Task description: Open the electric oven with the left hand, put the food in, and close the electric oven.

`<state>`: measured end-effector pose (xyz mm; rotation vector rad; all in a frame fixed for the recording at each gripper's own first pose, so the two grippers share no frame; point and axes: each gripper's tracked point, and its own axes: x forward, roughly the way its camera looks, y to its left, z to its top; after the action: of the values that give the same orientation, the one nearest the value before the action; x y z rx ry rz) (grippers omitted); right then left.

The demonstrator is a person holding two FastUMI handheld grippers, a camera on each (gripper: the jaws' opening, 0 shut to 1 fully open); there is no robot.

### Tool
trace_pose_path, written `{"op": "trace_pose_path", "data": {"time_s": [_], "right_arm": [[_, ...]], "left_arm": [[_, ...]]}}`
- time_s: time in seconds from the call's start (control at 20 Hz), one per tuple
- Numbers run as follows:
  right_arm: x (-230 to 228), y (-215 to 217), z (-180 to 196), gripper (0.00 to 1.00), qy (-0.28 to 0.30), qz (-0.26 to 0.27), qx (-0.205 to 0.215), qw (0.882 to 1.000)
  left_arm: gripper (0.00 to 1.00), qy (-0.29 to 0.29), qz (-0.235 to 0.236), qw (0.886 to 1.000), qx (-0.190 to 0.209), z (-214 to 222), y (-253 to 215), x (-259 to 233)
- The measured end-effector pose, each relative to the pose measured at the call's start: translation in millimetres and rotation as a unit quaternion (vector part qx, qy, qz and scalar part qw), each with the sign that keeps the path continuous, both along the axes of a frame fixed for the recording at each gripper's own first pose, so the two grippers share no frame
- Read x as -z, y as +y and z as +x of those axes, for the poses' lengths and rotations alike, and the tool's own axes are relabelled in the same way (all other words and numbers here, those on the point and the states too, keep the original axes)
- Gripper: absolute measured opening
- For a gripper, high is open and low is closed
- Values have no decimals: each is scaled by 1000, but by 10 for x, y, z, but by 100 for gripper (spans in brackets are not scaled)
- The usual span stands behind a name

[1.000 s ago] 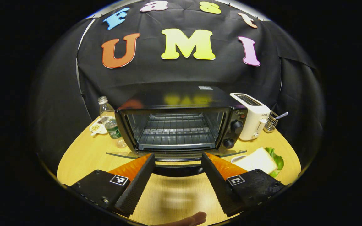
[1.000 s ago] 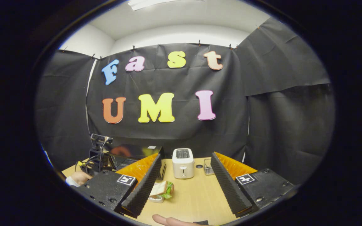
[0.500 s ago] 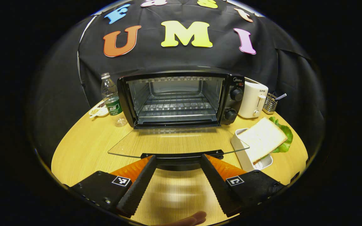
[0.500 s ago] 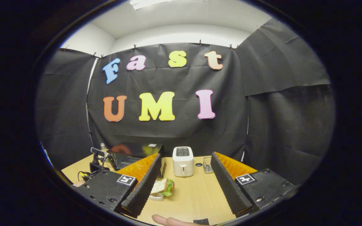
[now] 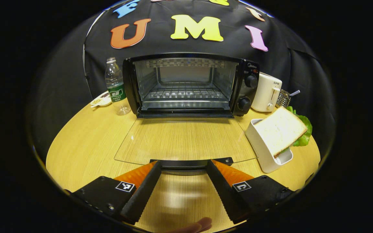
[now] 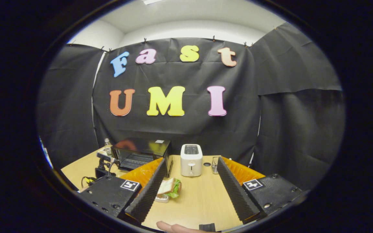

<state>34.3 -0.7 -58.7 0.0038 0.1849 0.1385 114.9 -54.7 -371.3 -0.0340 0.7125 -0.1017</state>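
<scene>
On the wooden table (image 5: 86, 139), the left gripper (image 5: 183, 181) sat spread wide by the door handle (image 5: 186, 163) (door down flat), and bumping it could slam the glass.

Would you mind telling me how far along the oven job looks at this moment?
Done: the black electric oven is open, its glass door folded flat over the wooden table, rack bare. In hand: the left gripper sits open at the door's handle. Left: the sandwich waits in its white holder; the right gripper hovers open. Loading and closing remain.
</scene>
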Motion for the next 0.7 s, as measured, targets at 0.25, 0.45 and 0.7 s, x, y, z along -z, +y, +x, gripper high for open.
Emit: {"op": "trace_pose_path", "data": {"time_s": [0.25, 0.45, 0.7], "right_arm": [[136, -33, 140, 100, 22, 2, 6, 1000], [317, -18, 358, 91, 55, -3, -1, 998], [796, 116, 768, 100, 134, 8, -27, 991]], "left_arm": [[92, -33, -18, 999, -2, 36, 38, -172], [92, -98, -32, 995, -9, 12, 141, -732], [91, -211, -28, 977, -4, -92, 192, -1659]]}}
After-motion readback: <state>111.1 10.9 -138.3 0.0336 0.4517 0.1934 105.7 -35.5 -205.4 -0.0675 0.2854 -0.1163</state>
